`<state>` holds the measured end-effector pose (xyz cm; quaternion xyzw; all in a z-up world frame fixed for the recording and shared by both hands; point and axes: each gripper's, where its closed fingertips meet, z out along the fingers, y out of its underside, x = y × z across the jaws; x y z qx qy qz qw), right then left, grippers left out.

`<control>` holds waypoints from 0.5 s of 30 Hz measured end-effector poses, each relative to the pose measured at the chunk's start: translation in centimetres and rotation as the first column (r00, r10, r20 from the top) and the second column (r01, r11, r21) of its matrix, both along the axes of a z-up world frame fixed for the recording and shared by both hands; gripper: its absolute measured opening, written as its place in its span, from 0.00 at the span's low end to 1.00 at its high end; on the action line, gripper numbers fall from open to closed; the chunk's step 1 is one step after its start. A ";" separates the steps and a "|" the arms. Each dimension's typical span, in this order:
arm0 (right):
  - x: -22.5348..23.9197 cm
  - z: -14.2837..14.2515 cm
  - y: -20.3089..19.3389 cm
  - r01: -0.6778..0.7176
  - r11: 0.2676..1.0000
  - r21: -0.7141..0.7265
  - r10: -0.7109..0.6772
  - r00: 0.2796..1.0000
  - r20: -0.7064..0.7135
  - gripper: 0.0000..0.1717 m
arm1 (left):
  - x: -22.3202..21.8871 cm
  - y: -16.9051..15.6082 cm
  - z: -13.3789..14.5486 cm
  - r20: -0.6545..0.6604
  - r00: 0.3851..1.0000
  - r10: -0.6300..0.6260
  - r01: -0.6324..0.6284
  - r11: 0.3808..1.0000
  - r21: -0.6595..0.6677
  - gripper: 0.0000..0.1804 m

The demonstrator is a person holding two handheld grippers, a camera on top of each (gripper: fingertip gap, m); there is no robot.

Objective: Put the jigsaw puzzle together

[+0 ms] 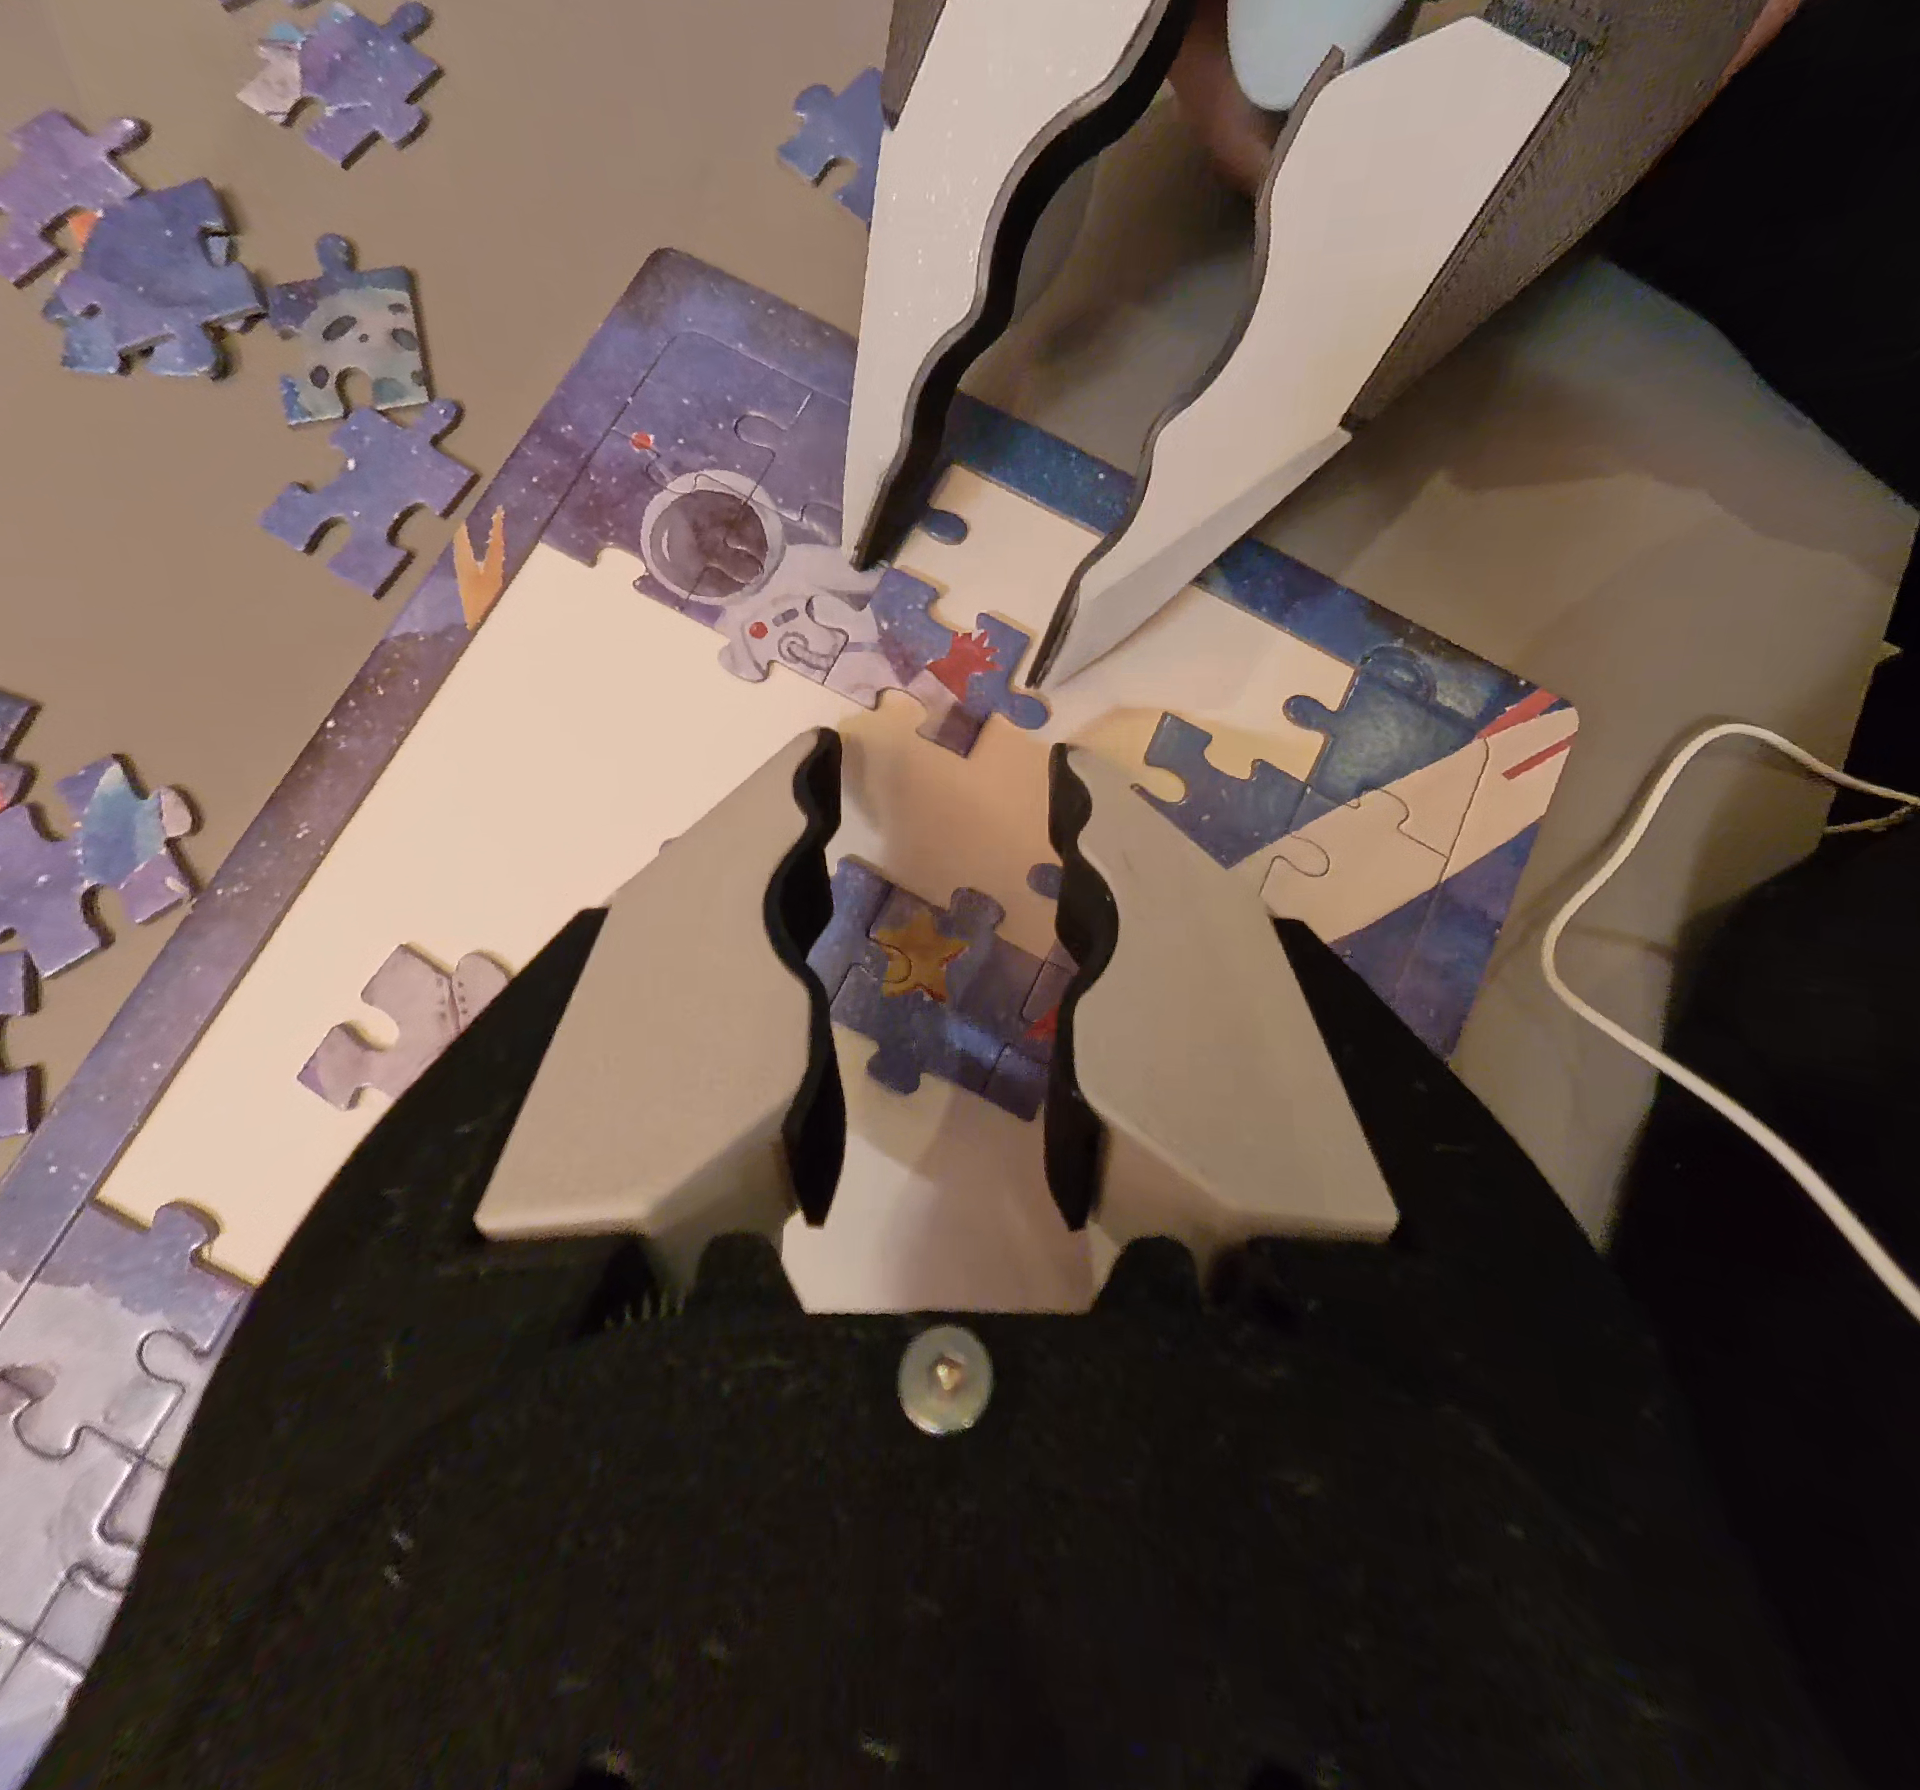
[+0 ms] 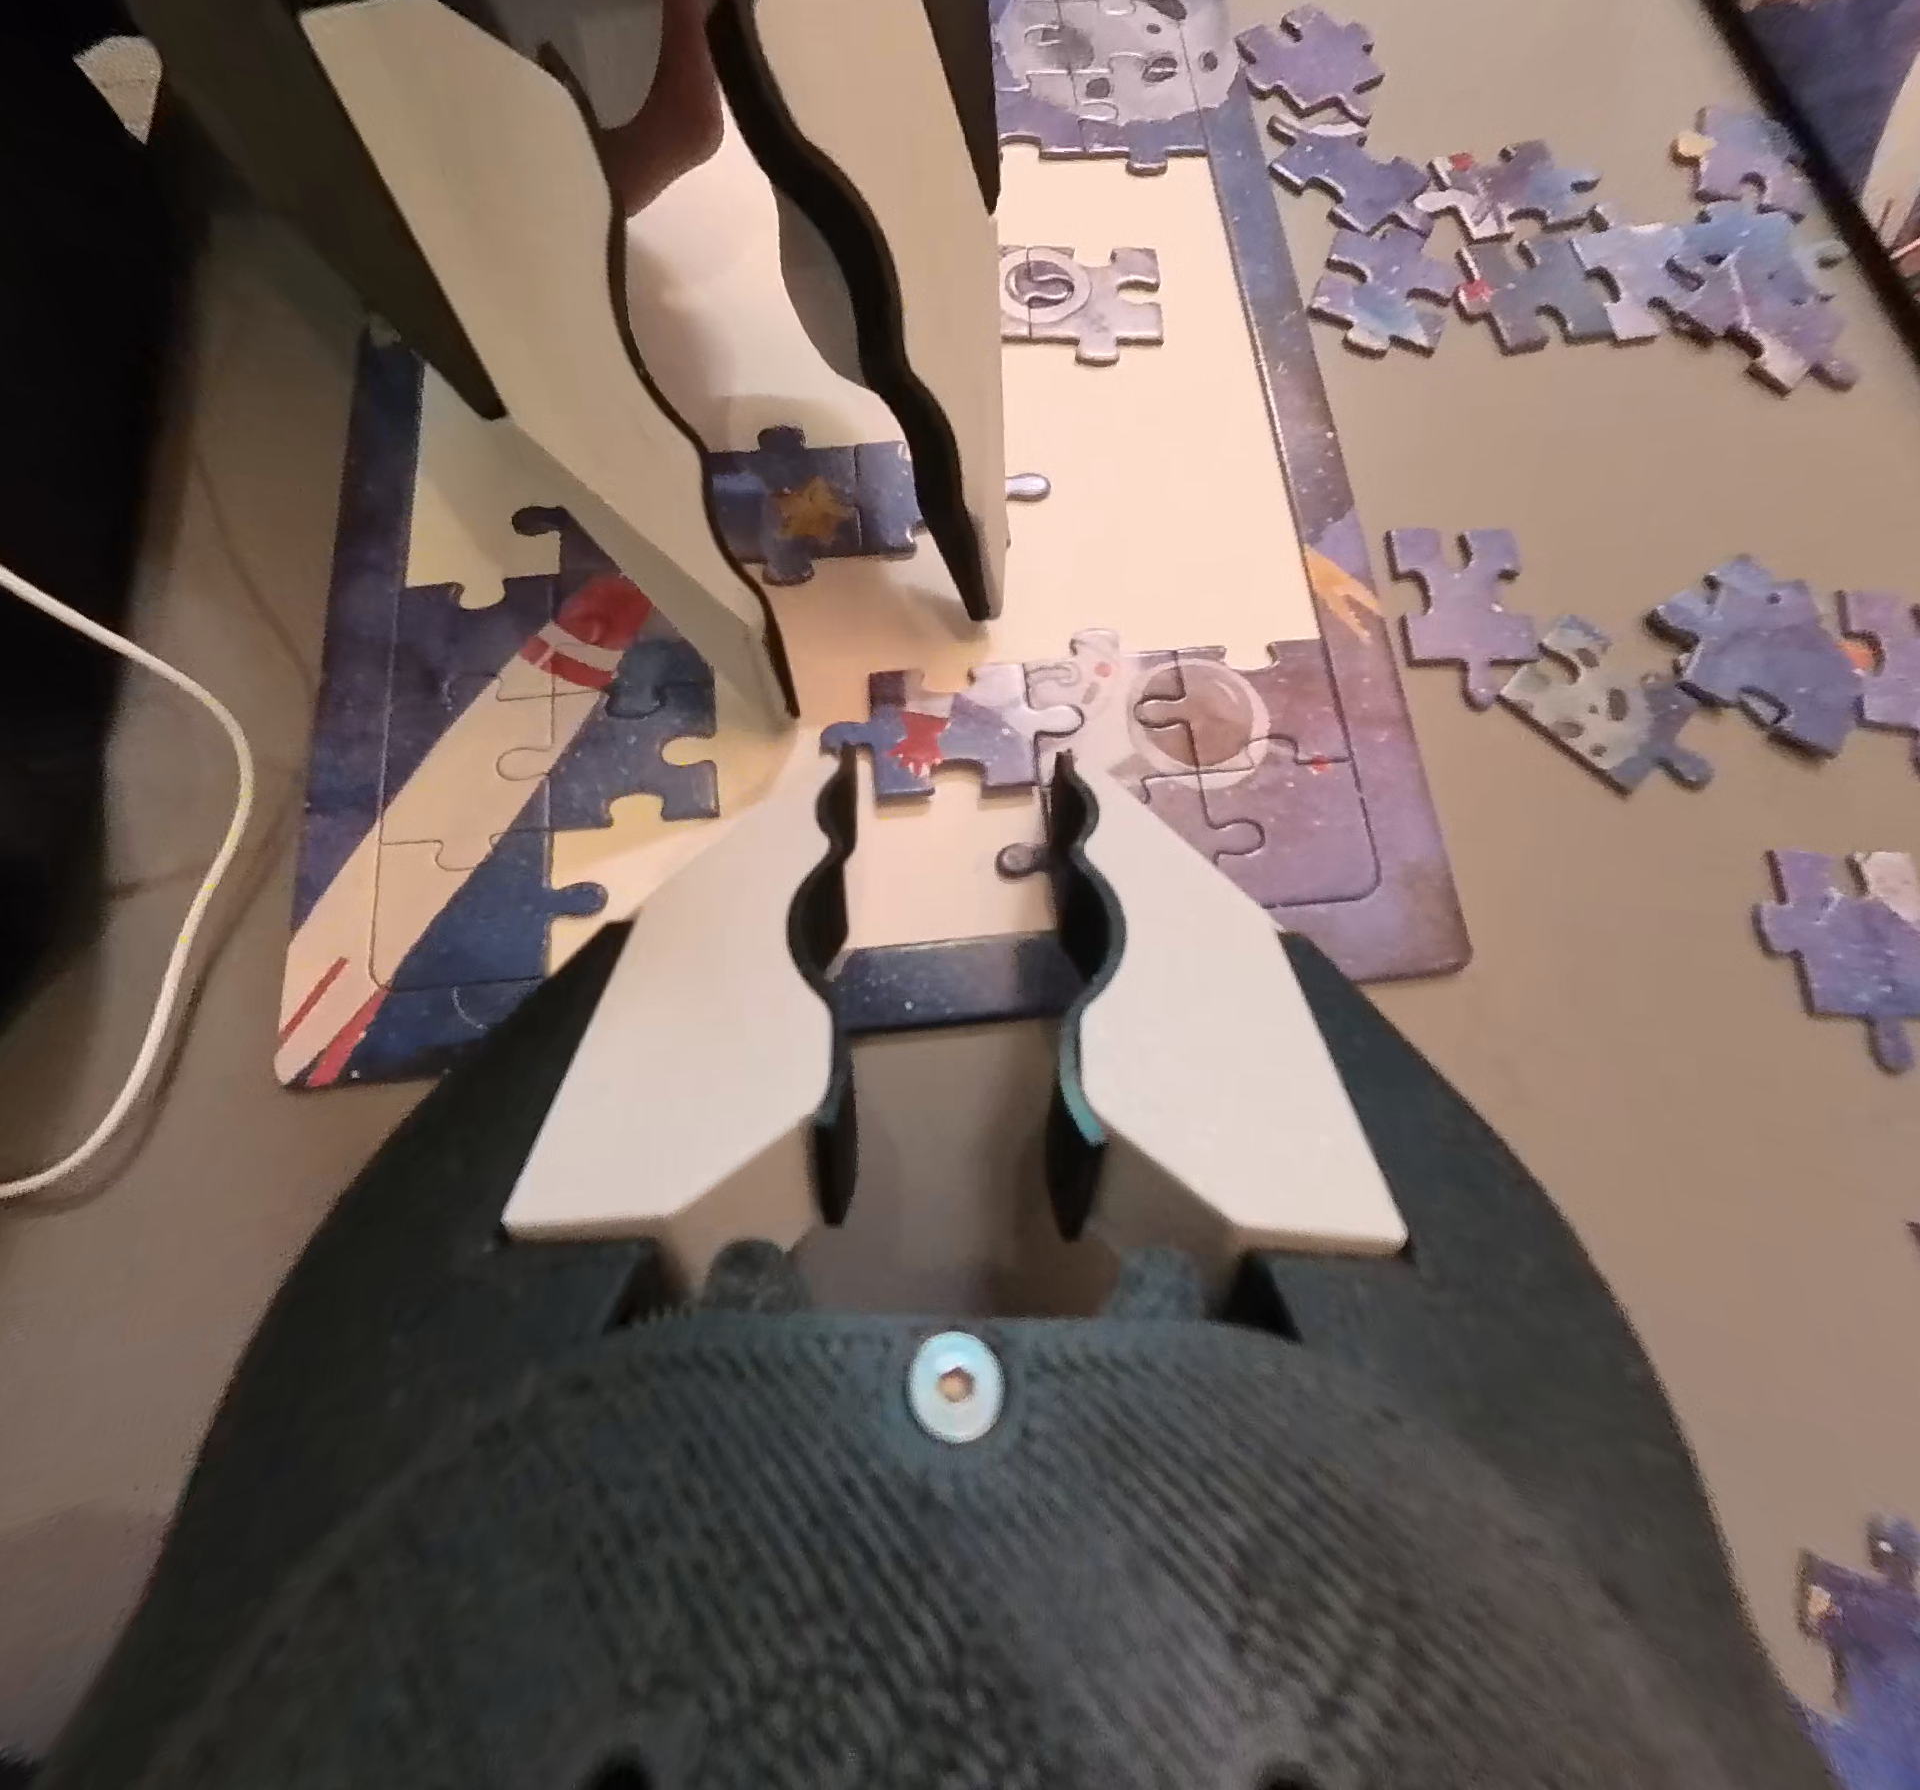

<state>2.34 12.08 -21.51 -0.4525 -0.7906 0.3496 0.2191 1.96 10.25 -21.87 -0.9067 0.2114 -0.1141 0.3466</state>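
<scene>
While facing each other over the puzzle tray (image 2: 1299, 306), left gripper (image 1: 943, 753) and right gripper (image 2: 954, 764) fingers spread, bare, flanking the red-splashed piece (image 1: 961, 665).

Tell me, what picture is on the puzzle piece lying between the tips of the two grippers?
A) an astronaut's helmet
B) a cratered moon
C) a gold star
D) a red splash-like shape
D: the piece between the tips of the left gripper and right gripper bears a red splash-like shape on blue.
</scene>
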 end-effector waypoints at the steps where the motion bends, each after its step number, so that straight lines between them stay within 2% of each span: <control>1: 0.0 0.0 0.0 0.000 1.000 0.003 0.000 1.000 -0.001 0.21 | 0.0 0.0 0.0 0.003 1.000 0.001 -0.001 1.000 -0.001 0.21; 15: -0.1 0.2 -0.1 -0.004 1.000 -0.002 0.004 1.000 -0.010 0.17 | -0.1 0.1 0.3 0.025 1.000 0.012 -0.012 1.000 0.012 0.21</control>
